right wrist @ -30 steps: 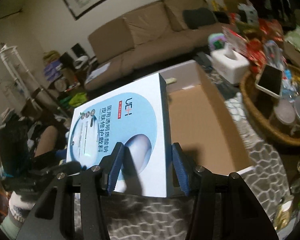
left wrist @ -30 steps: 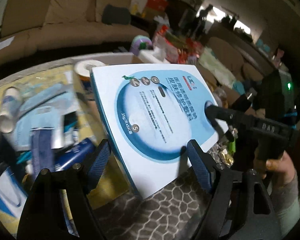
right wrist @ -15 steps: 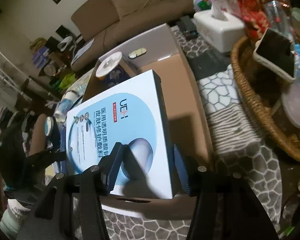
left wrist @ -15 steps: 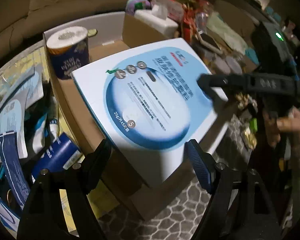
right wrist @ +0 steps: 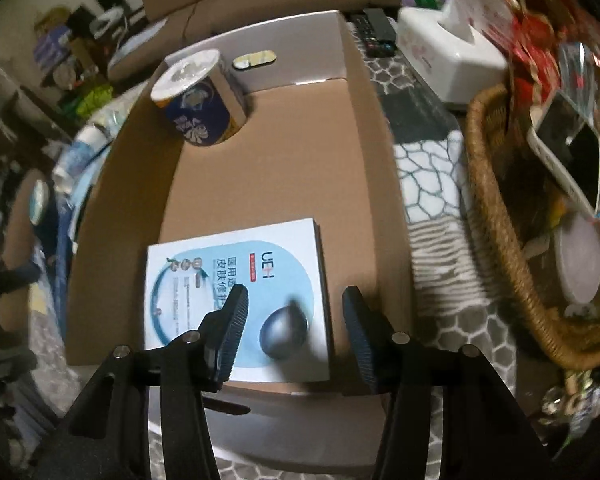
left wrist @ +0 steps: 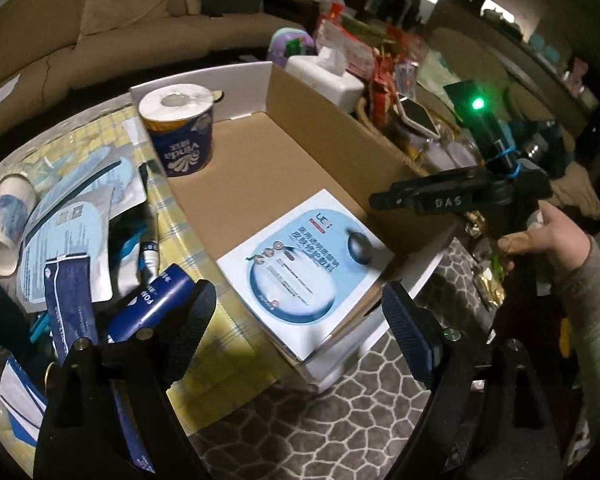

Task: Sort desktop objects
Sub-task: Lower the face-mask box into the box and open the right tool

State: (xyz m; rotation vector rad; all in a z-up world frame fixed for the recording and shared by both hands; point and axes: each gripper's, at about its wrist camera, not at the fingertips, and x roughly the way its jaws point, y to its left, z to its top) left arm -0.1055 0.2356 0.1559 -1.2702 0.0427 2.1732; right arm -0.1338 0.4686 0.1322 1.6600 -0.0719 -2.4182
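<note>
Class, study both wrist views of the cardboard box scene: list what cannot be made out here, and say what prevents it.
- Small print on the white-and-blue flat box: right wrist view, blurred, partly behind the right gripper.
- Small yellowish oval object at the brown cardboard box far end: too small to identify.
- Dark blue tube: left wrist view, partly hidden by the left gripper.

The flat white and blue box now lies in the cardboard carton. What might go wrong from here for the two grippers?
1. The flat white and blue box lies at the near wall of the brown cardboard carton; the open right gripper hangs just above and might knock it when lifting.
2. The blue toilet paper roll stands upright in the far corner; later items may tip it.
3. Sachets and a dark blue tube crowd beside the open left gripper, so a pick may catch neighbours.
</note>
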